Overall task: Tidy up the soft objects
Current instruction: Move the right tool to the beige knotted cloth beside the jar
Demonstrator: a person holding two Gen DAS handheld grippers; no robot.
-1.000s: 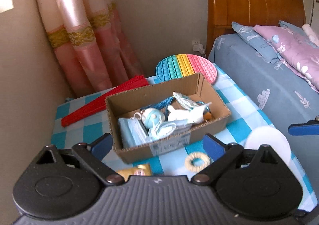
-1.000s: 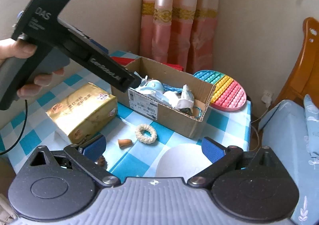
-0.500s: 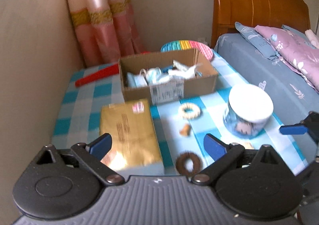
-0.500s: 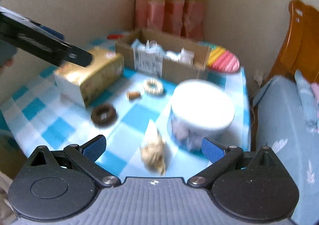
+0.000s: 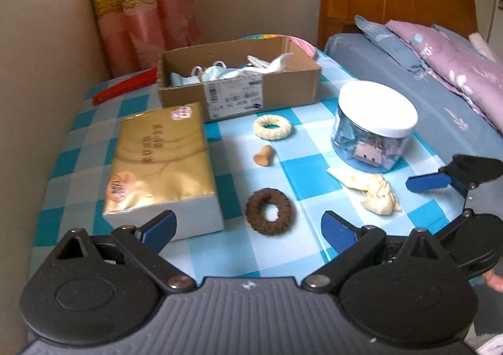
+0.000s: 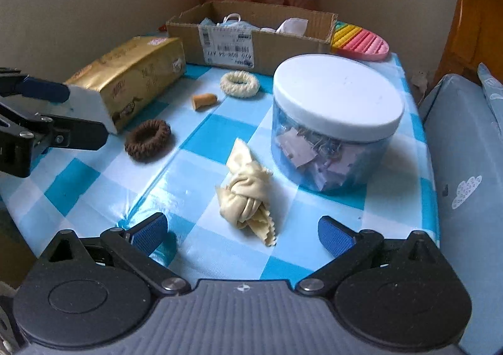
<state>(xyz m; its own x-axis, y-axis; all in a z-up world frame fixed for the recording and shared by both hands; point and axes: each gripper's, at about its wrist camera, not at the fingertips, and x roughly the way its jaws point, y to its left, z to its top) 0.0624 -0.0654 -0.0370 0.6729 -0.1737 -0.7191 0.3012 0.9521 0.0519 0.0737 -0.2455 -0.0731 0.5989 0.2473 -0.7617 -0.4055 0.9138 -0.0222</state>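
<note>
Both tools hang back at the near edge of the counter, each with its jaws spread wide and nothing between them: the left tool faces the brown scrunchie, and the right tool has the knotted cream cloth lying just ahead of its open gap. The likely step in hand is a first pick of one loose soft item for the cardboard box at the far side, which already holds masks and other soft bits. The cloth looks the natural choice for the right tool — it sits on the checked cover just beside the lidded clear jar but not touching it. To do it well, bring the tool down over the thick knot rather than the thin pinked tail, so the jaws close on bulk and the fabric does not slip out; keep the right-hand finger clear of the jar's wall on the way in. The cover looks glossy, so a low, flat approach may push the cloth along instead of catching it; coming from above seems safer. The brown scrunchie sits near the gold tissue pack, with the cream scrunchie and a small tan earplug-like piece farther in toward the box — the left tool could take the ring by pinching one side of it. On the carry, lift above the jar lid and the box's near wall before opening the jaws.
</note>
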